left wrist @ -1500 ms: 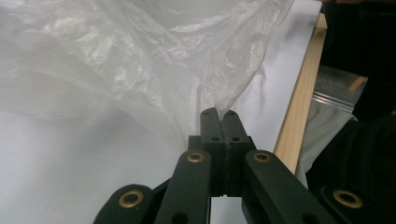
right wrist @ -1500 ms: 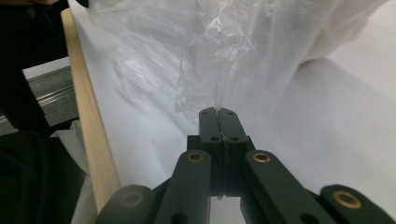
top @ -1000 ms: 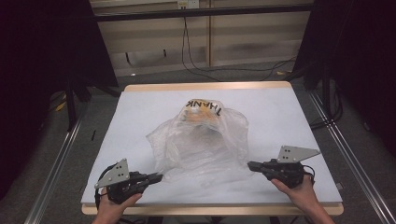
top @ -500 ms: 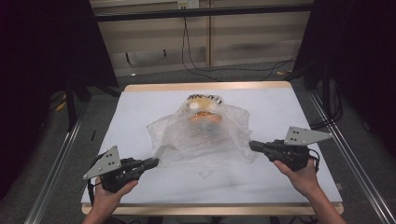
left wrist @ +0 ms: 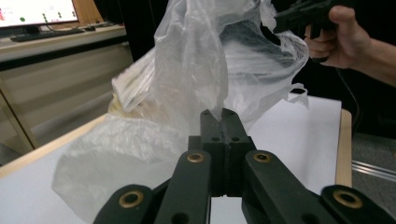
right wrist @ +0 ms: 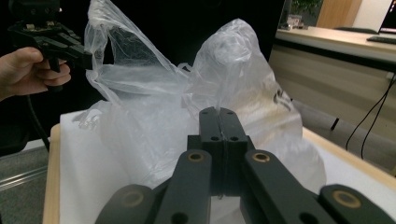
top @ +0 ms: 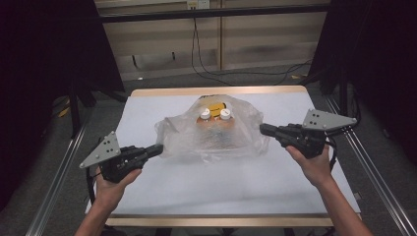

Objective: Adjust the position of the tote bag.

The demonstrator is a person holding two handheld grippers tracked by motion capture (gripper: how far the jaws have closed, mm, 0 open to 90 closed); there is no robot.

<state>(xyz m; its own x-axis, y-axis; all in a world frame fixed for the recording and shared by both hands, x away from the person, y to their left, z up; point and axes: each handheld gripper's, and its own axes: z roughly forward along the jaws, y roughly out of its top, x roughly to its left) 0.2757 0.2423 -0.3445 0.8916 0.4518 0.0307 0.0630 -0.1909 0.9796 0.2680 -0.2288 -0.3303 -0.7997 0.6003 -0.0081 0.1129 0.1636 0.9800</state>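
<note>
From above, your left gripper [top: 156,149] and right gripper [top: 264,130] flank the clear plastic bag [top: 216,132] mid-table [top: 196,191], two white-capped bottles [top: 214,115] inside. Left gripper view: jaws pinched tight on bag film. Right gripper view: same, clamped on plastic.

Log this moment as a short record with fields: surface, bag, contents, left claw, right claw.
surface: white table top with a wooden edge
bag: clear plastic bag mid-table, its two sides pulled up and apart
contents: two white-capped bottles and something yellow, seen through the film
left claw: left claw shut on the plastic bag's edge
right claw: right claw shut on the opposite edge
</note>
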